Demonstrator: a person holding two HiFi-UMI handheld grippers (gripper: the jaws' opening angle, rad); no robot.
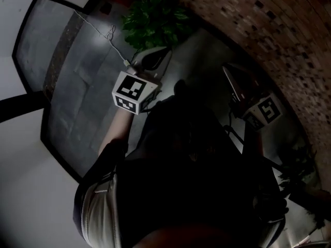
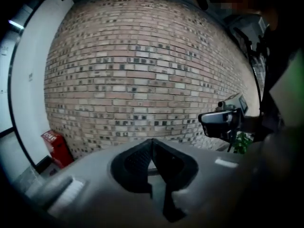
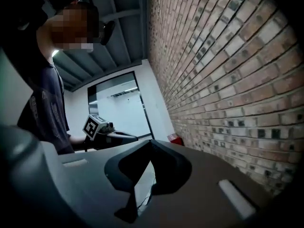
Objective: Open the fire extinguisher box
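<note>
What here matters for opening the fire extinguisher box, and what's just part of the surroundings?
For the job:
- red fire extinguisher box, at the foot of the wall
- left gripper
- right gripper

Just there:
- brick wall
- leafy plant

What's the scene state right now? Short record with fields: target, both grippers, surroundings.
target: red fire extinguisher box, at the foot of the brick wall
box door: too small to tell
left gripper: shut, empty, far from the box
right gripper: shut, empty, far from the box
other: green plant near the wall
</note>
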